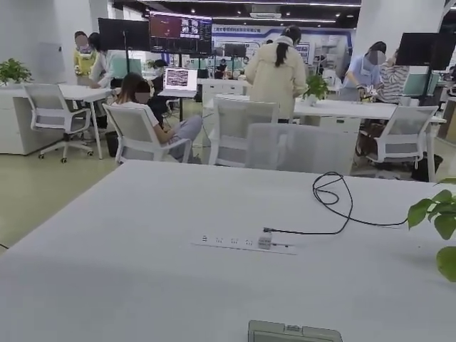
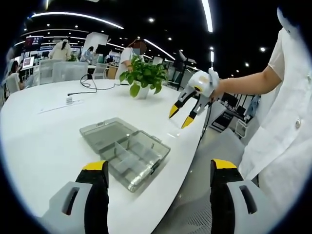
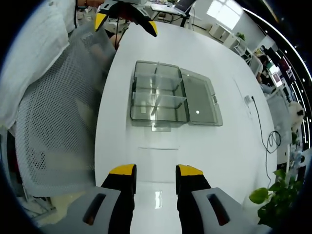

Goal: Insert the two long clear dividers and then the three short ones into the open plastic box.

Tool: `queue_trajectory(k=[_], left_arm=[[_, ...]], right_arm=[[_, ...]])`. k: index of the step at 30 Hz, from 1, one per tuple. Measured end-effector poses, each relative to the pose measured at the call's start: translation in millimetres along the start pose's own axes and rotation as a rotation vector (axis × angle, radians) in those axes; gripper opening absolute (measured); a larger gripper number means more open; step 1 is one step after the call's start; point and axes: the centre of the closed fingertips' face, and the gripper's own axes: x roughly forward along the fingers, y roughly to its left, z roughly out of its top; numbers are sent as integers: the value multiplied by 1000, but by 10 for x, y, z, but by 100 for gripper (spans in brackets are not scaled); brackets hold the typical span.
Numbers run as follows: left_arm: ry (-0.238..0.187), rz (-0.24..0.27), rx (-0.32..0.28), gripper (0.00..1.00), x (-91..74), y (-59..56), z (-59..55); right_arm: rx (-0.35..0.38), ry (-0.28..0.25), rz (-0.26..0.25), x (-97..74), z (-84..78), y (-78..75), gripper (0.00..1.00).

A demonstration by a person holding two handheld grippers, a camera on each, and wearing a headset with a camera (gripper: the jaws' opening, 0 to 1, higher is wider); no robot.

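While both my tongs hang empty, the plastic box (image 3: 196, 99) lies open and flat on the white desk (image 3: 222, 156), its lid folded out beside the tray. My left tongs (image 2: 158, 165) stand wide apart. The box lies just beyond them, nearer the left tip, on the desk's rim. My right tongs (image 3: 156, 170) are parted only narrowly and grip nothing. From them the box lies straight ahead and well apart, with what looks like a small clear piece (image 3: 161, 127) on the desk just beside the tray. Clear partitions show inside the tray, though I cannot count them. In the head view, a power strip (image 1: 242, 242) and a black cable (image 1: 335, 206) lie beyond the box.
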Motion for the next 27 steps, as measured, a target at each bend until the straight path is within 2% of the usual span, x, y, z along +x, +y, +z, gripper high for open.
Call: queue_trajectory(k=[5,7,12,17,24,27], left_arm=[[-23,-14,-20,85,17,-32,105],[-35,-13,-45,84,23,-28,160],[-87,-23,-77,82,33,-37,340],[-114,-34,-118,78,59,-57,487],[-173,-76,-237,71,113,-129,717],[-177,-83,-256,69,137,-146,761]], right_arm=[[7,-34,-41,-155,176,-25,33],[7,-44,-51,-199,233,-22,33],[4,-77,-78,-327,418,-16,33],[6,-109,-110,-433,574,-36,33],[7,-141,-149,-547,762,-51,33],[0,-149,-163,-582,841,-43,33]])
